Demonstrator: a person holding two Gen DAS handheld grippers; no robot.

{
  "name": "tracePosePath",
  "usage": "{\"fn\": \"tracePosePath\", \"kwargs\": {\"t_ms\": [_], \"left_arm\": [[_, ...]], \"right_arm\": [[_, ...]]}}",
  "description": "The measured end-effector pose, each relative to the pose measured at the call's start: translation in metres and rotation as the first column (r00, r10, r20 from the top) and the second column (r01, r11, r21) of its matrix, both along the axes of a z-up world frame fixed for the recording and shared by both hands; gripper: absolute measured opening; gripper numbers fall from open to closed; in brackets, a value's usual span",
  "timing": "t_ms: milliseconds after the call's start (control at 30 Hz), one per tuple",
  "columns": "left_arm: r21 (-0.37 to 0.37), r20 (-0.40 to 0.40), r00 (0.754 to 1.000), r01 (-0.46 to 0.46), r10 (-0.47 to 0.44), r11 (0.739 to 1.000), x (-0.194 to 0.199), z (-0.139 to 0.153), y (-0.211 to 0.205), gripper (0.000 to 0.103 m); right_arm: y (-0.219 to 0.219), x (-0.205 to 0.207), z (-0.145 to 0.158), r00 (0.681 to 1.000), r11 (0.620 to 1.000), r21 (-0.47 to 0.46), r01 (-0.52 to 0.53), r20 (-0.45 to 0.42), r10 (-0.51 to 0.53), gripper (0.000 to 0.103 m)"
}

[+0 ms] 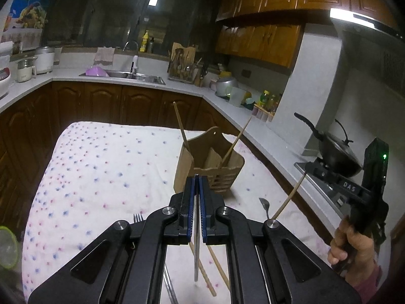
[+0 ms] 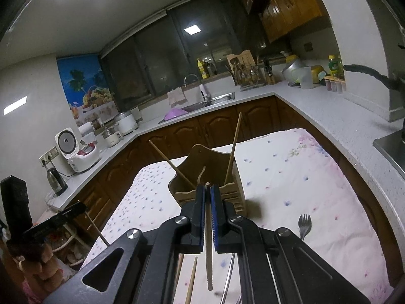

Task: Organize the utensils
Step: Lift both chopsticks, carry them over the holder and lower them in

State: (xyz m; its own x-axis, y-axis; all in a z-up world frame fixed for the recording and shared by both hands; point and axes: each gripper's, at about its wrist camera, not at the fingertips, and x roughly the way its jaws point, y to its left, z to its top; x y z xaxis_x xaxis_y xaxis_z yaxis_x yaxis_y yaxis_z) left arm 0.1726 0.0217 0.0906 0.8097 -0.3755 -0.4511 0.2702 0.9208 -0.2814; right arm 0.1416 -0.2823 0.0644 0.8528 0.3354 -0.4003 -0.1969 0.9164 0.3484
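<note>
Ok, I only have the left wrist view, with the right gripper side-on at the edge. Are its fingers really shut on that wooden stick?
Observer: Yes. The right wrist view shows the right gripper clamped on a wooden chopstick.
Operator: Which end trails back?
Observer: The ridged end, hanging behind the fingers.
Operator: Anything further left on the counter?
Observer: A dark kettle beside the white rice cooker.
</note>
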Motion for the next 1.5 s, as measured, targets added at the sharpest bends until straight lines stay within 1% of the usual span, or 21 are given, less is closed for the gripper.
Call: {"fn": "tracePosePath", "kwargs": {"t_ms": [167,267,433,567,700,900,1067,1267,1400,1500], "left_arm": [[-0.016,0.030,1.000,-0.009,0.009,1.000,0.005,0.008,0.001,0.003],[-0.043,0.053,0.999,-0.008,0.010,0.999,0.012,0.015,0.003,0.003],[-0.065,0.112,0.994,-0.008,0.015,0.998,0.023,0.032,0.000,0.003],[-0.083,0.150,0.988,-0.013,0.026,0.996,0.040,0.051,-0.002,0.003],[-0.103,0.202,0.978,-0.030,0.050,0.994,0.061,0.073,-0.004,0.003],[-0.134,0.221,0.971,-0.058,0.087,0.989,0.098,0.087,-0.007,0.003],[-0.139,0.225,0.965,-0.108,0.137,0.984,0.127,0.082,-0.012,0.003],[-0.191,0.175,0.969,-0.141,0.175,0.971,0.158,0.051,-0.012,0.003],[-0.169,0.164,0.965,-0.176,0.203,0.970,0.164,0.028,-0.018,0.003],[-0.149,0.141,0.968,-0.185,0.206,0.971,0.169,0.009,-0.024,0.003]], "right_arm": [[-0.002,0.004,0.004,1.000,1.000,0.004,0.012,0.014,-0.012,0.004],[-0.004,0.009,0.011,0.999,1.000,0.002,0.021,0.030,-0.021,0.004],[-0.007,0.023,0.031,0.997,0.999,-0.001,0.033,0.074,-0.033,0.004],[-0.010,0.038,0.052,0.992,0.999,0.006,0.045,0.121,-0.046,0.004],[-0.012,0.057,0.075,0.983,0.998,0.015,0.067,0.170,-0.068,0.004],[-0.010,0.094,0.095,0.974,0.995,0.000,0.103,0.203,-0.100,0.004],[-0.011,0.124,0.090,0.975,0.992,-0.007,0.122,0.188,-0.119,0.004],[-0.015,0.147,0.065,0.977,0.989,0.001,0.145,0.159,-0.143,0.004],[-0.016,0.159,0.041,0.983,0.990,0.009,0.143,0.118,-0.143,0.004],[-0.015,0.166,0.024,0.986,0.990,0.021,0.140,0.087,-0.141,0.004]]}}
